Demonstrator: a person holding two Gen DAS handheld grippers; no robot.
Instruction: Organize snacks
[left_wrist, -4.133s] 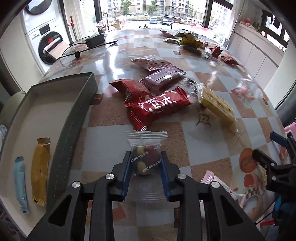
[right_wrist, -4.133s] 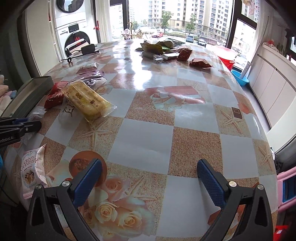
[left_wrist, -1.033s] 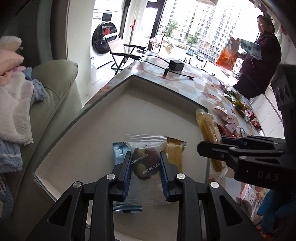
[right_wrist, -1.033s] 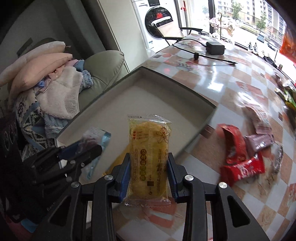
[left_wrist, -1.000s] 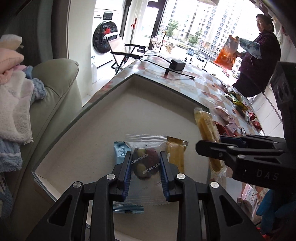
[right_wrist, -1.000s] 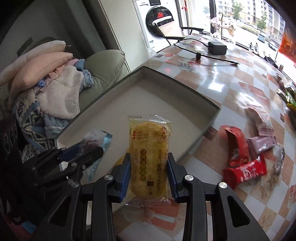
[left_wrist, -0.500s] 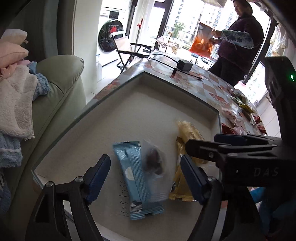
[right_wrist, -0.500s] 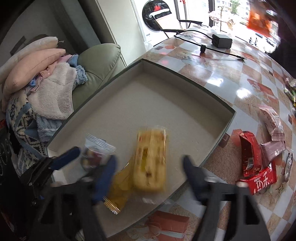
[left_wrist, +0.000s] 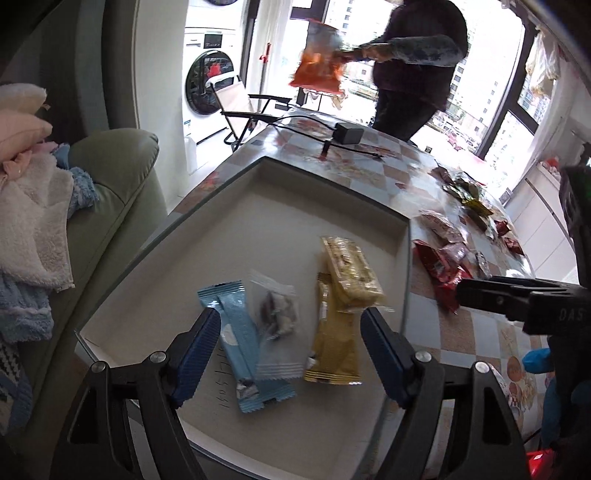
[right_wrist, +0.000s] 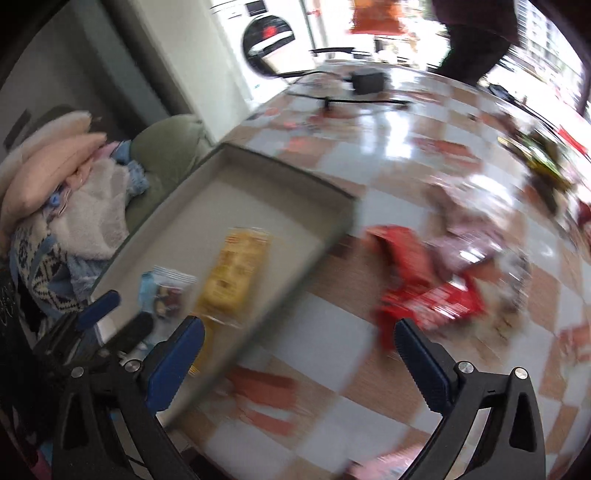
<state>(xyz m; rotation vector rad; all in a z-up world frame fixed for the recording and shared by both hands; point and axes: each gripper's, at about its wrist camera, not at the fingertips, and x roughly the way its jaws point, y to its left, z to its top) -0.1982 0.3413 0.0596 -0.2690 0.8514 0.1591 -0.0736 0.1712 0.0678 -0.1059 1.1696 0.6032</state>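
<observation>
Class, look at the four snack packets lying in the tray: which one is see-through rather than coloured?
The clear packet between the blue packet and the plain yellow packet. Its dark contents show through; the fourth, a yellow cake bar, has printed wrapping.

We see a washing machine (left_wrist: 208, 79), a folding chair (left_wrist: 236, 101), a black adapter (left_wrist: 347, 133) on the checkered table (left_wrist: 373, 173), and piled laundry (left_wrist: 33, 206) on a green sofa (left_wrist: 122, 173)

I see four snacks lying flat in the grey tray (left_wrist: 369, 206): a blue packet (left_wrist: 240, 332), a clear packet (left_wrist: 275, 317) overlapping its right edge, a mustard-yellow packet (left_wrist: 332, 350), and a yellow cake bar (left_wrist: 351, 273) across that one's top. More red wrappers (left_wrist: 439, 266) lie loose on the tabletop (left_wrist: 424, 295) just beside the tray.
</observation>
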